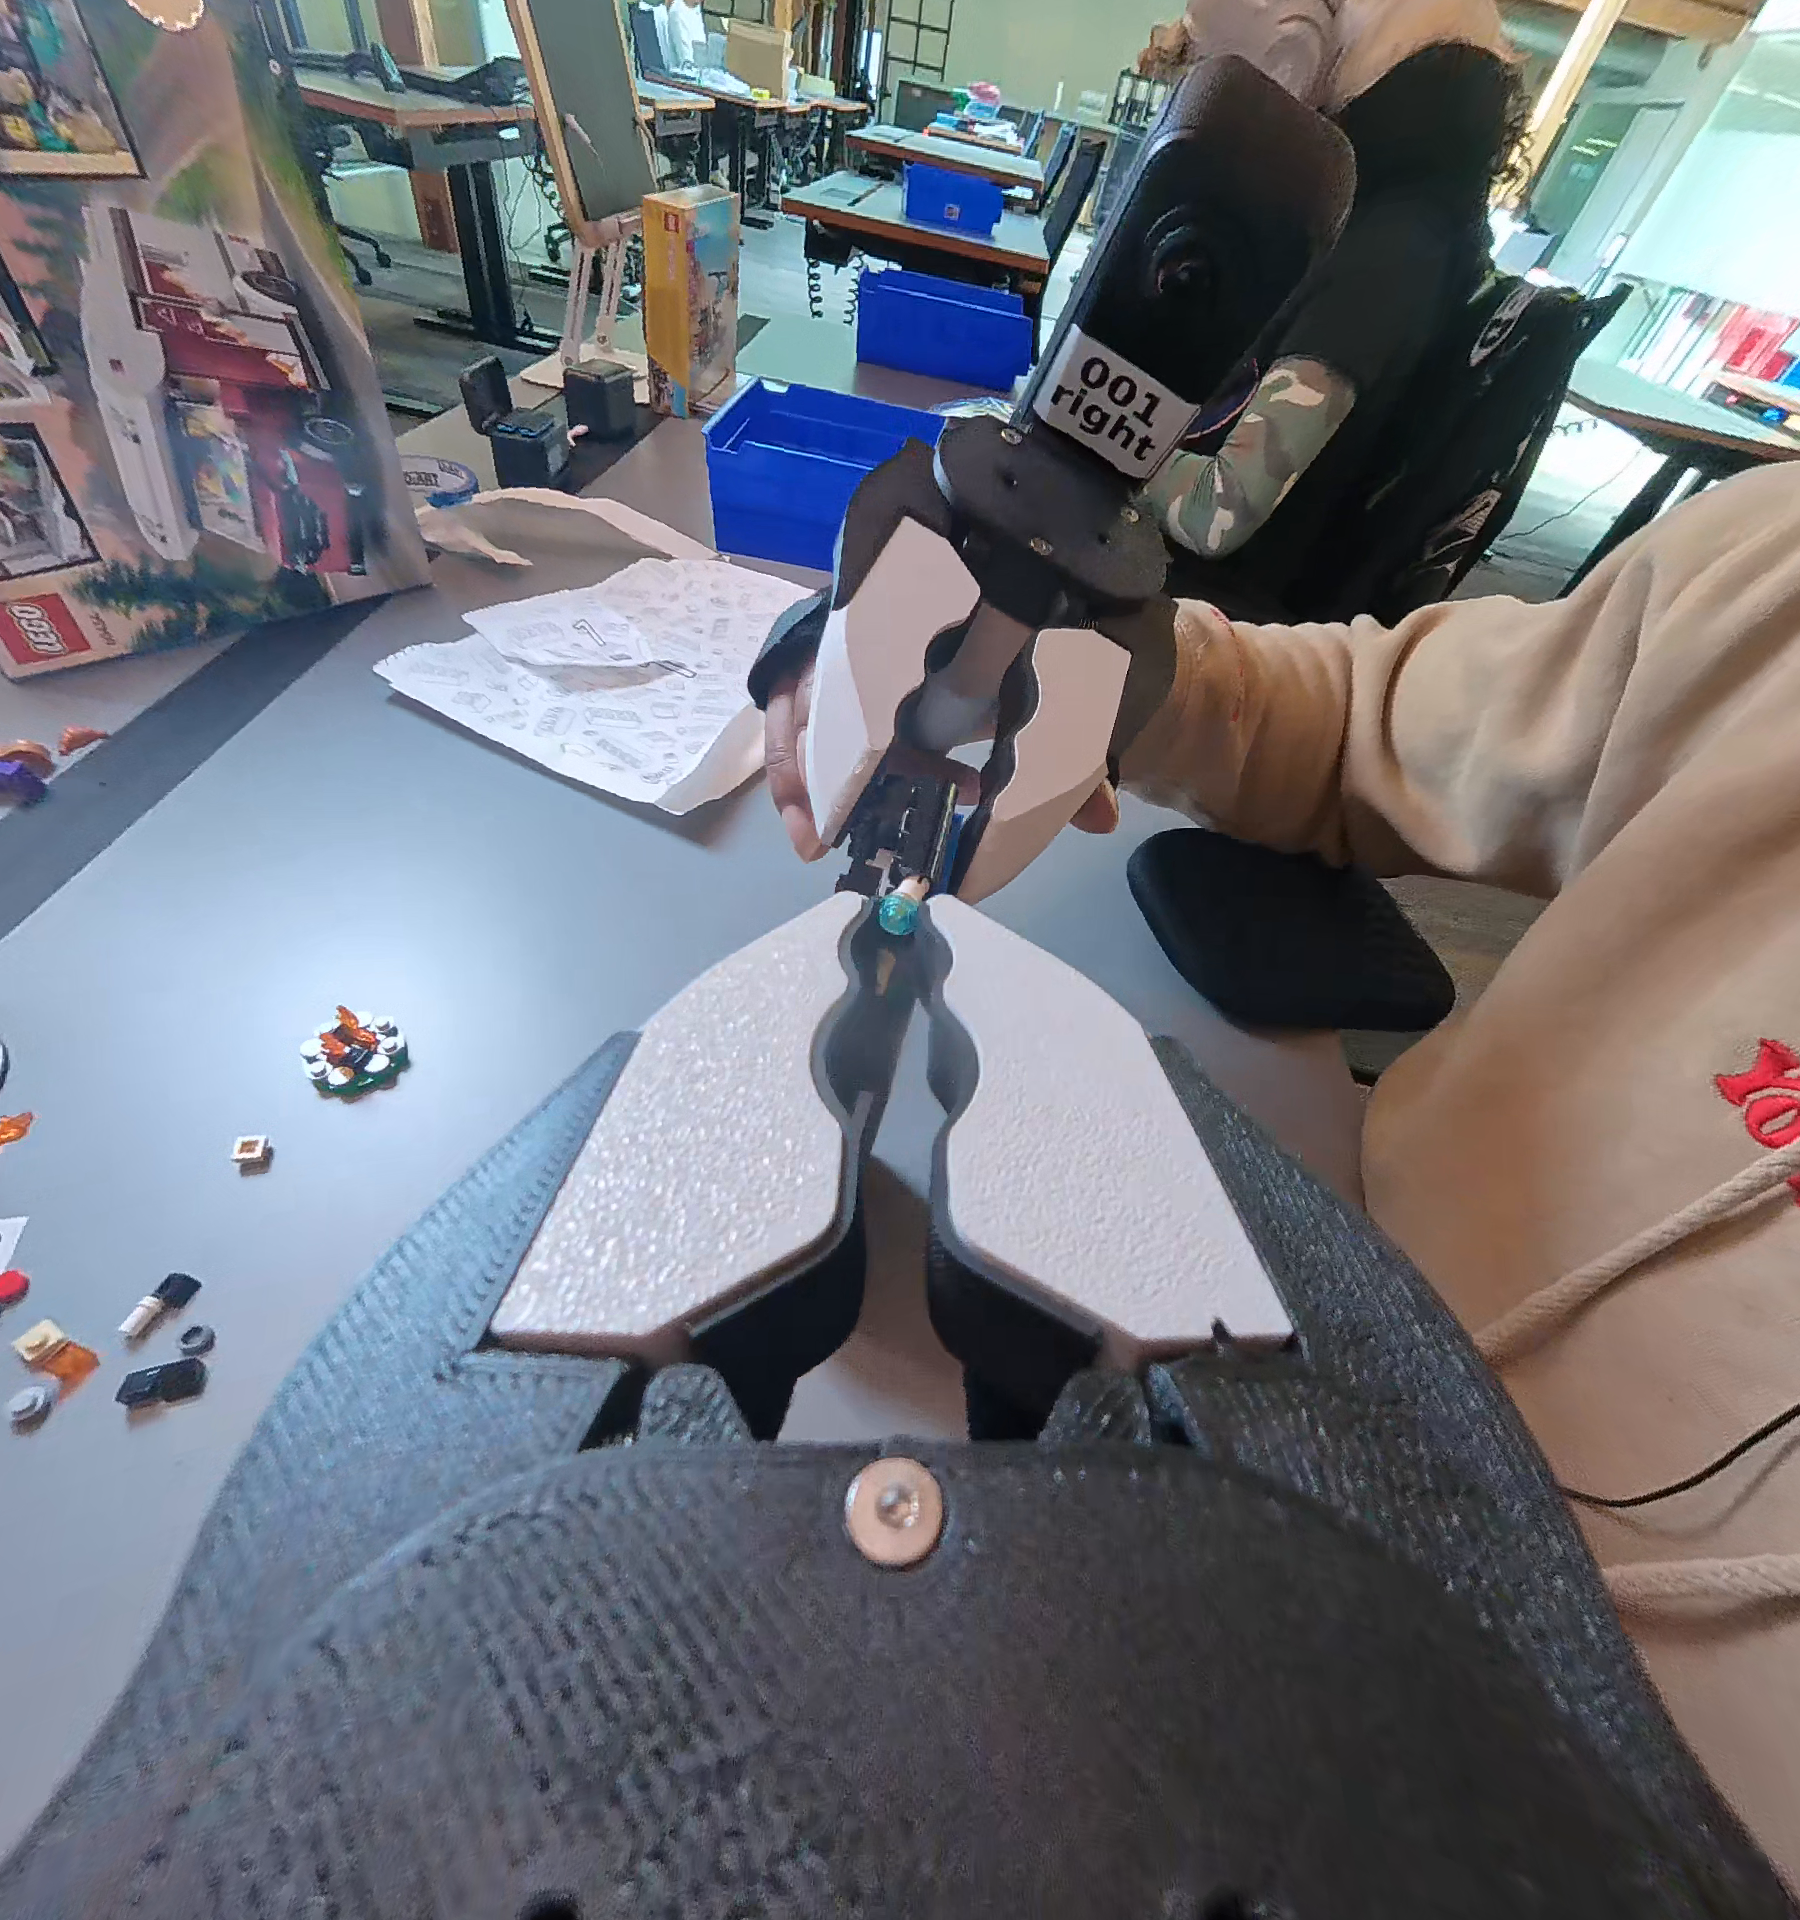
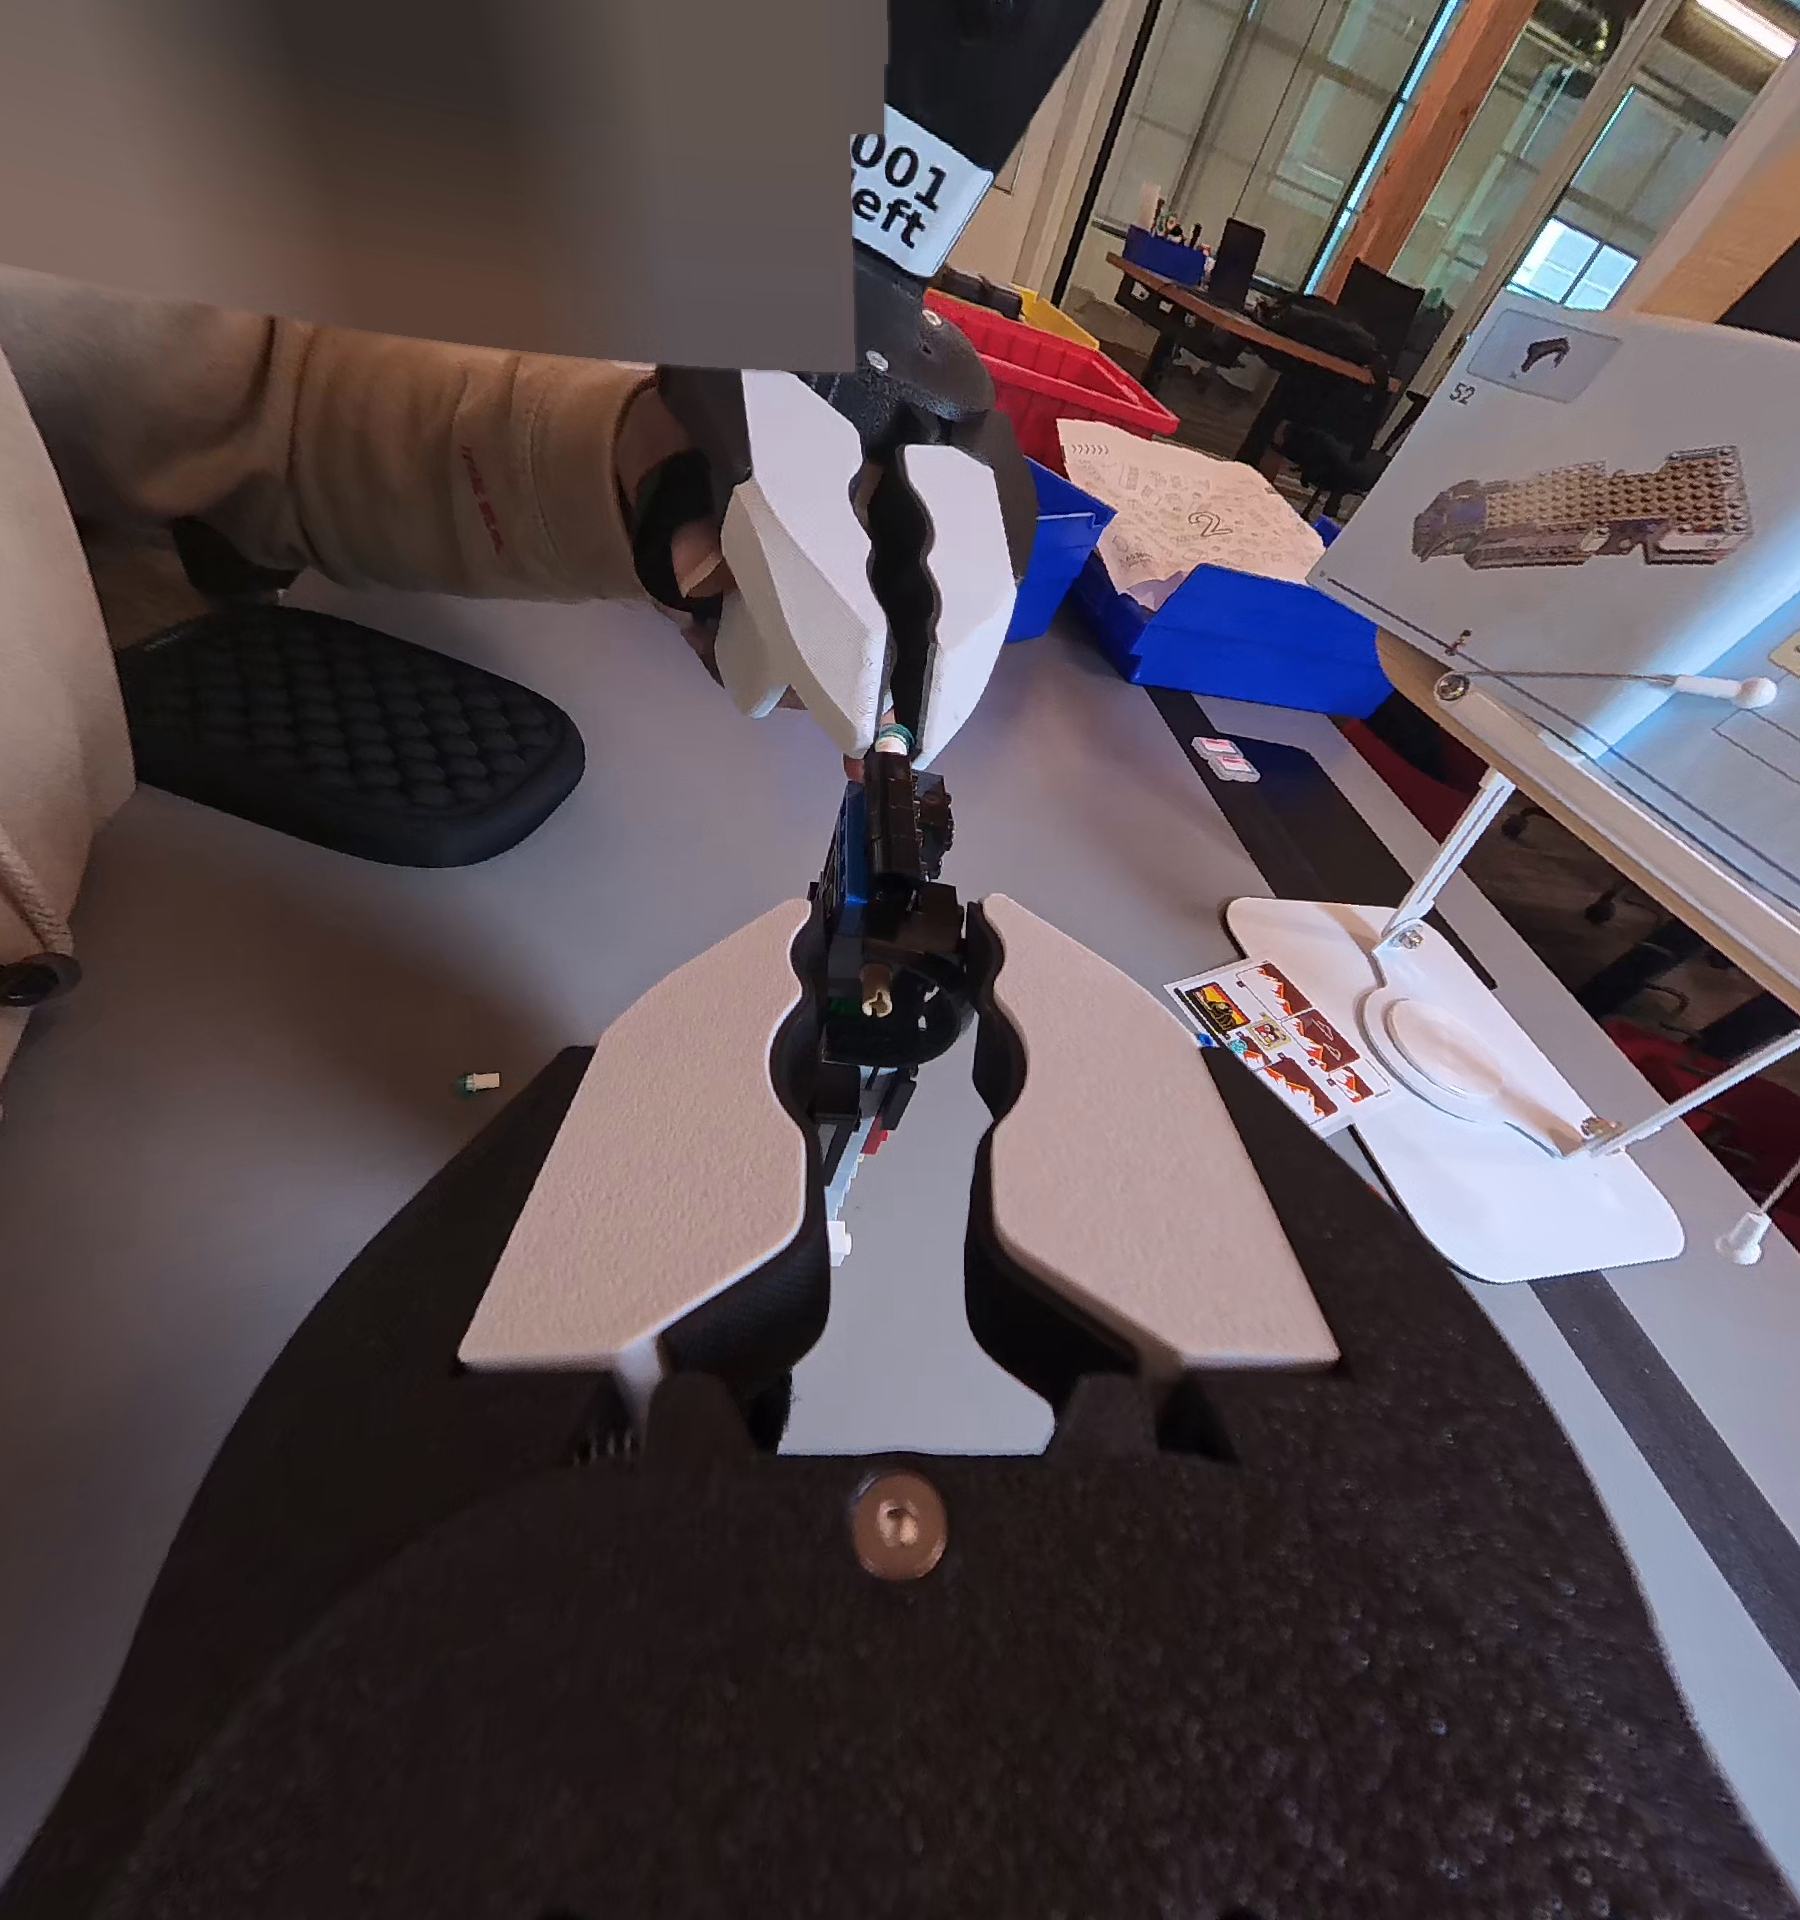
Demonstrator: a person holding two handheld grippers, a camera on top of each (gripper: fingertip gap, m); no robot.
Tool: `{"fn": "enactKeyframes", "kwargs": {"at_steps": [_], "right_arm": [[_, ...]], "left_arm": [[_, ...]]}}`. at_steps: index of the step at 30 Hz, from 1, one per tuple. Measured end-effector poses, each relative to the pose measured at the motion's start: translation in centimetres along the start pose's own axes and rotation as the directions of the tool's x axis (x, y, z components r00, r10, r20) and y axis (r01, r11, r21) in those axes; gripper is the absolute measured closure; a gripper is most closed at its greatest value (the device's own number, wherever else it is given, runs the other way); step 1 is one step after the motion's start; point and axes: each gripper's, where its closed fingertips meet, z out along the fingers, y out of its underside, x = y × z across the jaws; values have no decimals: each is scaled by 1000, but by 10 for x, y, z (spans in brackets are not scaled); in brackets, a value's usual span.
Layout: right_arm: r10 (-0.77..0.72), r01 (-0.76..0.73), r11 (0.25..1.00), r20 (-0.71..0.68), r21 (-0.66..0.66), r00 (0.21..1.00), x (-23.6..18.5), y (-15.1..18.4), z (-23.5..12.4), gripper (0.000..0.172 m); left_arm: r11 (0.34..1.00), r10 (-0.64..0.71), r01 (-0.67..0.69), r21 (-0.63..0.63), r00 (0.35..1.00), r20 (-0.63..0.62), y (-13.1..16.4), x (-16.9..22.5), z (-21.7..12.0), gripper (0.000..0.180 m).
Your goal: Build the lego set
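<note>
Left gripper [image 1: 894, 916] nearly closed, fingertips pinching a small teal-tipped peg piece [image 1: 894, 914], white stub poking out toward the other tool. Right gripper [image 2: 888, 935] at a narrow-to-medium gap, both inner faces against a dark brick assembly [image 2: 891, 873], black and brown with a blue side, held up above the grey table [image 2: 615, 935]; assembly sticks out past the fingertips toward the left gripper. Peg tip meets the far end of the assembly, the two grippers nose to nose; exact seating cannot be told. Landmark is the brick assembly: black mesh wrist pad [image 2: 345, 727] to its left on the table, sticker sheet [image 2: 1280, 1044] and white stand base [image 2: 1478, 1143] to its right, blue bins [image 2: 1249, 634] behind it to the right. In the left wrist view, loose small pieces [image 1: 158, 1340] and a round campfire build [image 1: 356, 1049] lie well to the left of it, patterned paper bag [image 1: 605, 686] beyond it, big toy box [image 1: 148, 312] far left.
</note>
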Motion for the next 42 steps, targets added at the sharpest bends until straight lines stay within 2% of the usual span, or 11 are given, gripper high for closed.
{"fn": "enactKeyframes", "kwargs": {"at_steps": [8,11,15,20,22,25,30,31,34,37,42], "right_arm": [[-5,5,1000,-14,0,1000,0,0,0,147],[0,0,1000,-15,2,1000,1,0,1,147],[10,-10,1000,-14,-11,1000,1,0,1,147],[22,-22,1000,-12,-8,1000,1,0,3,147],[19,-19,1000,-3,-13,1000,0,-1,2,147],[7,-7,1000,-4,-23,1000,0,-1,3,147],[5,-5,1000,0,-19,1000,-2,-1,4,147],[3,-3,1000,-2,-21,1000,-2,-1,4,147],[1,-1,1000,-2,-28,1000,0,-1,4,147],[8,-8,1000,0,-28,1000,1,-1,3,147],[14,-15,1000,-15,-18,1000,2,-1,4,147]], "left_arm": [[1000,-25,25,2,1000,13,-2,0,1,174],[1000,22,-22,-3,999,41,-1,0,0,174],[980,198,-195,-34,973,120,0,-1,1,175],[891,453,-447,-80,861,234,0,-2,1,174],[863,504,-494,-105,829,244,0,-1,1,174],[918,396,-387,-86,896,200,0,0,2,174],[996,90,-90,-3,993,76,0,4,3,174],[996,91,-91,5,993,73,0,4,3,174],[962,273,-270,-39,952,142,0,2,3,174],[937,349,-342,-69,925,150,-1,1,3,175],[949,316,-314,-37,936,156,-1,-1,3,175]]}}
